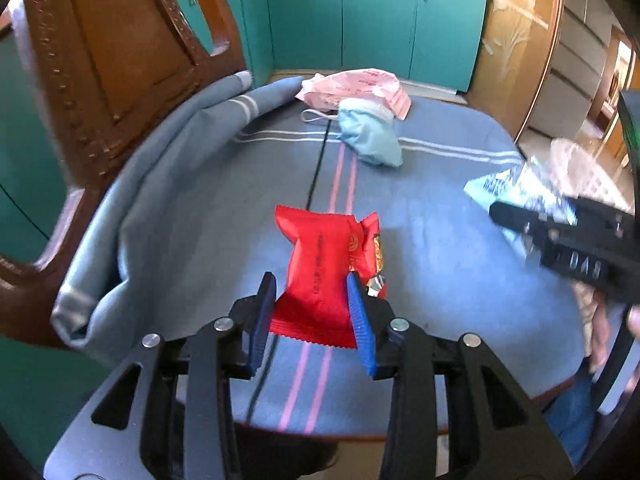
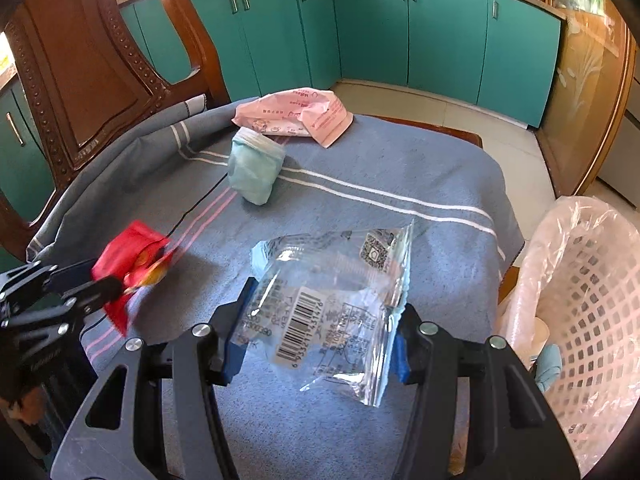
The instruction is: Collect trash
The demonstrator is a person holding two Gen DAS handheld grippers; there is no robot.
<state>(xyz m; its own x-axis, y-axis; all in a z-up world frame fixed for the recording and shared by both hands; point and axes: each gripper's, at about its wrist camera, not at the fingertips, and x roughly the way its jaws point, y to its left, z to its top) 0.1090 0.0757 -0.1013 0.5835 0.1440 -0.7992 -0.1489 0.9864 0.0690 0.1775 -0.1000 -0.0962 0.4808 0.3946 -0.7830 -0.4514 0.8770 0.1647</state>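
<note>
A red snack wrapper (image 1: pixel 324 256) sits between the blue pads of my left gripper (image 1: pixel 311 284), which is shut on its lower half just above the blue tablecloth (image 1: pixel 440 264). In the right wrist view the same red wrapper (image 2: pixel 128 252) shows blurred in the left gripper (image 2: pixel 96 278) at the left edge. My right gripper (image 2: pixel 326 308) is shut on a clear plastic wrapper (image 2: pixel 332 280) with a barcode, held above the cloth. From the left wrist view, the right gripper (image 1: pixel 520 236) and its clear wrapper (image 1: pixel 512 184) appear at the right.
A pink plastic bag (image 2: pixel 296 114) and a crumpled light-blue packet (image 2: pixel 254 172) lie at the far end of the table. A pink lattice basket (image 2: pixel 580 280) lined with a clear bag stands off the table's right edge. A carved wooden chair (image 1: pixel 112 60) stands on the left.
</note>
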